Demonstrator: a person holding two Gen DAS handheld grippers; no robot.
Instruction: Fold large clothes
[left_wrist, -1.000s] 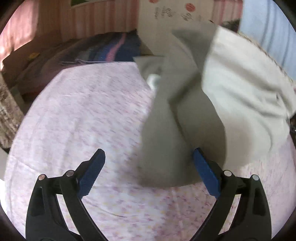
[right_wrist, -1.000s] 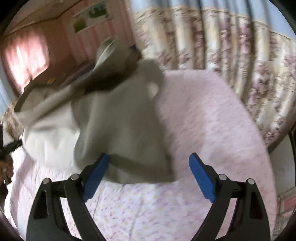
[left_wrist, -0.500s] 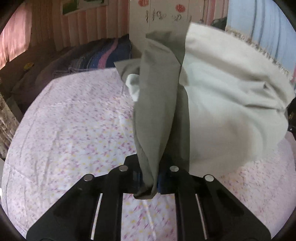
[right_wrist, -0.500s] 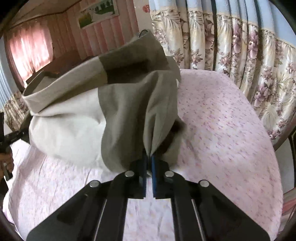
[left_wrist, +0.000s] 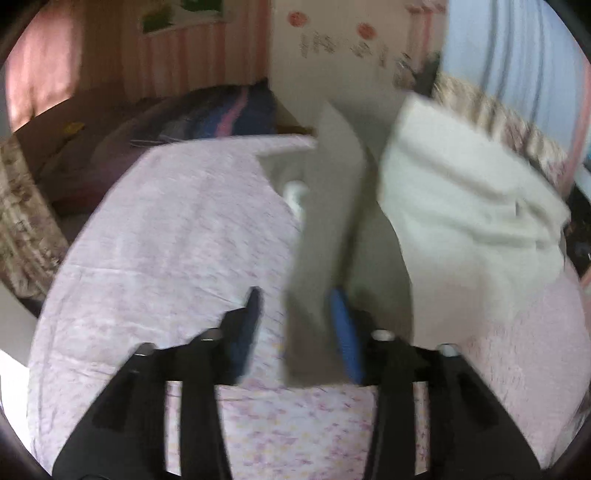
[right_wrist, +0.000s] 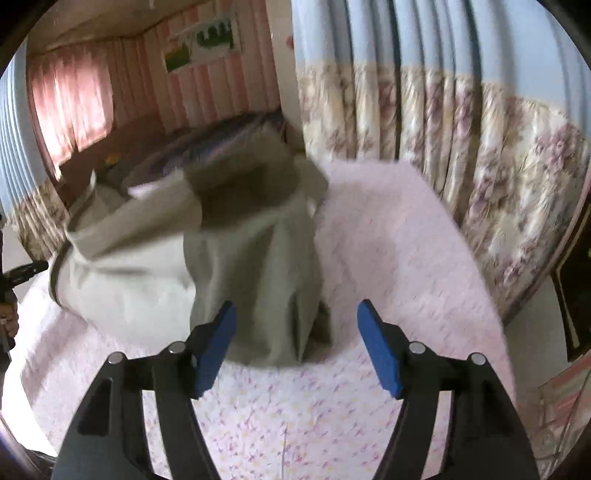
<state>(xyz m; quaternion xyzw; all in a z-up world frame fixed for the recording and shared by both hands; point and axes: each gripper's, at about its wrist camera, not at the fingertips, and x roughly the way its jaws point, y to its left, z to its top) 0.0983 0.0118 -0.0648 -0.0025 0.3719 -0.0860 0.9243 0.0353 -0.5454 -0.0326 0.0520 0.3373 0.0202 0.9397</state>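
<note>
So we've got the big grey-and-cream garment (right_wrist: 255, 266) heaped on the bed (right_wrist: 388, 236), bunched toward the far side near the flowery curtains (right_wrist: 480, 155), one olive fold standing up in a ridge. Our left tool (left_wrist: 295, 325) has just been opening, its blue pads parted; a hanging grey strip of the cloth sits between them, right against the right-hand pad, but nothing's pinching it. Pretty blurry there though. Our right tool (right_wrist: 295, 345) has just been opening too and now stands wide, with the near edge of the garment lying in the gap between the pads, not clamped. The pink flowered sheet (left_wrist: 177, 236) is bare toward the left edge.
</note>
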